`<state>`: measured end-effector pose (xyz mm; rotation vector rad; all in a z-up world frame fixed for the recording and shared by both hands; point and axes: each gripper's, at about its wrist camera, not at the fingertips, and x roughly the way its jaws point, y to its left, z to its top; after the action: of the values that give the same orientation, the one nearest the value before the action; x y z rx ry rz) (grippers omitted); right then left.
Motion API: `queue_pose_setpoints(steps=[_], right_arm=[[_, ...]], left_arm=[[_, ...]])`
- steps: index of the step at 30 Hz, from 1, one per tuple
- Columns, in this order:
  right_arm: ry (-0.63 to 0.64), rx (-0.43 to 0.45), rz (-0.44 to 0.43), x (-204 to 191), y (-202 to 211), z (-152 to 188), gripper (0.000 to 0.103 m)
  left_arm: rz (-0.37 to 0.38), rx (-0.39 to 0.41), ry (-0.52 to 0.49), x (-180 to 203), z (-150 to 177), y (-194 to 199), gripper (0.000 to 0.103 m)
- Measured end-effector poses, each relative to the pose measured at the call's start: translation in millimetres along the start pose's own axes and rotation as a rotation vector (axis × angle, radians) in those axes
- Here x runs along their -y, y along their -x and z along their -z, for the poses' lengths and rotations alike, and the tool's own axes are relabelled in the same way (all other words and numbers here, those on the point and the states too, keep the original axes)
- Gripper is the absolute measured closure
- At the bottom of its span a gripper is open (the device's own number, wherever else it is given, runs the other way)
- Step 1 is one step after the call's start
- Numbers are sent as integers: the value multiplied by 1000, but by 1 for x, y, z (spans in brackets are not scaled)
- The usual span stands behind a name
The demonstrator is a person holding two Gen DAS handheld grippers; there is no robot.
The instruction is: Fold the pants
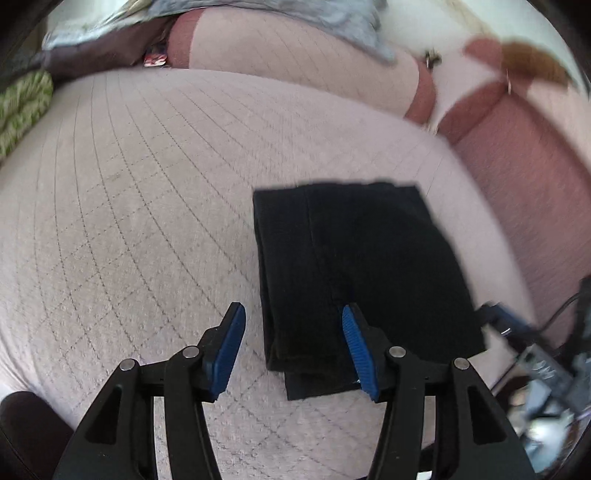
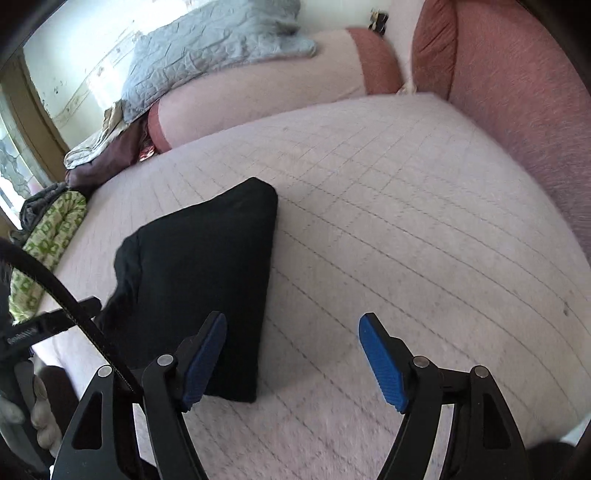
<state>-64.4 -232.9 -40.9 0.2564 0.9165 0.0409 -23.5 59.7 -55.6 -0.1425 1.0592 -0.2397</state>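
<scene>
Both my claws hang released, left gripper [image 1: 293, 349] and right gripper [image 2: 291, 360], above black pants [image 1: 362, 269] folded compactly on the quilted bed [image 1: 129, 221]. Soft, limp cloth; I'd pinch a folded edge.

Both wrist views, close above pants [image 1: 362, 266]

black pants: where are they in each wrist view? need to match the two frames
Left wrist: folded black pants lie right of centre, running under the open left gripper.
Right wrist: the pants lie left of centre, beside the open right gripper.
Shared landmark: grey quilt on the pink bolster.
</scene>
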Motion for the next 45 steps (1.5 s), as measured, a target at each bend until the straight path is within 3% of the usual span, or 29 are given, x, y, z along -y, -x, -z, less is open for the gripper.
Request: queue_pose_setpoints(steps=[6,16,21,35,41,45], right_arm=[[-93,-15,-26,20,3,9,22],[-111,-3,-22,23,16,20,22],[-126,10,-15,27,19,17,22],[-127,8,-17,29,16,6,22],[-114,-4,-34,26,10,-4,21],[-121,-18,-65,27,4,-14,21]], left_arm=[[-3,-7,-26,10,10,4,49],[-129,49,-135,33,16,30,49],[-155,69,-164,45,15,36,48],[-157,71,-171,48,11,37,44],[-106,71,-116,36,4,38,44],[24,44,74,-7,-9,32,35]])
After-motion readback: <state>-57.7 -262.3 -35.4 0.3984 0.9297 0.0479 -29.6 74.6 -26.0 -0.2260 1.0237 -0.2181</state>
